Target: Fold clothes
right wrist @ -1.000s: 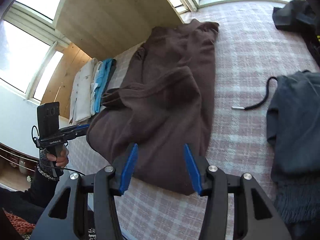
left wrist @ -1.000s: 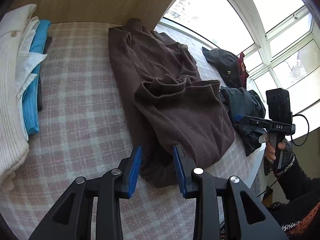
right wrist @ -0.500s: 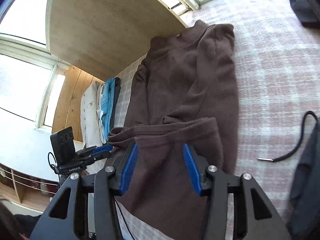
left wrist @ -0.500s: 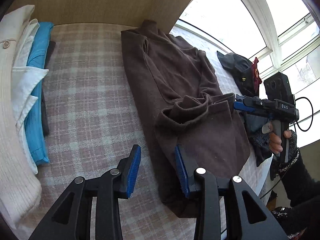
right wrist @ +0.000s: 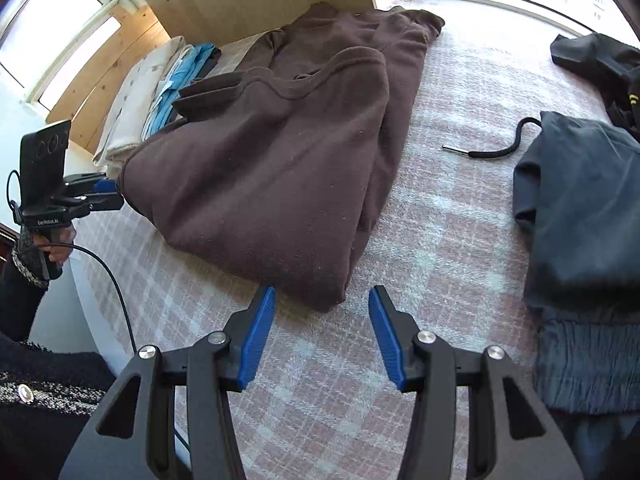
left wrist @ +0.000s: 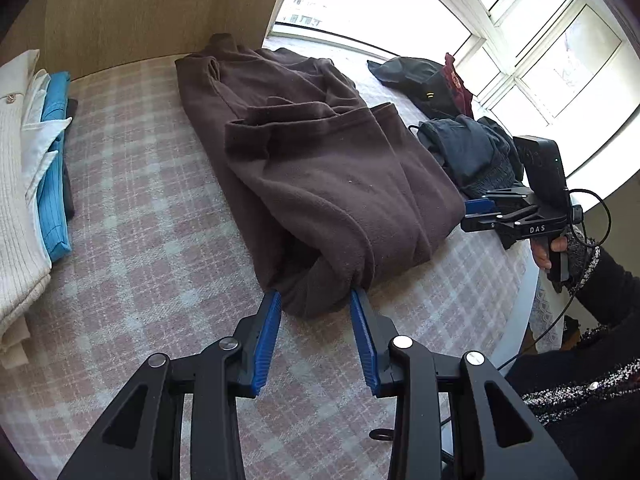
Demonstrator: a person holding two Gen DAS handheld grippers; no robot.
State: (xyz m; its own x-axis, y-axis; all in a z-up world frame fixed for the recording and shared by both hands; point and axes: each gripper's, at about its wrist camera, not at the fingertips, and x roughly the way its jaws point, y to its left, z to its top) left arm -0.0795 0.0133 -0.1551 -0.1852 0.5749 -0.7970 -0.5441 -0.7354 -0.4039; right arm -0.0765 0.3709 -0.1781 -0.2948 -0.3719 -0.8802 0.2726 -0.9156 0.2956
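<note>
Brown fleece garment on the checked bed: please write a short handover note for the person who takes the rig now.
Left gripper: open, at the near hem of the brown fleece garment, holding nothing.
Right gripper: open, at the other near corner, holding nothing.
Done: garment lies narrowed lengthwise on the checked bed cover; folded stack of white and blue clothes beside it.
Left: fold the hem toward the collar, then the dark grey clothes.
</note>
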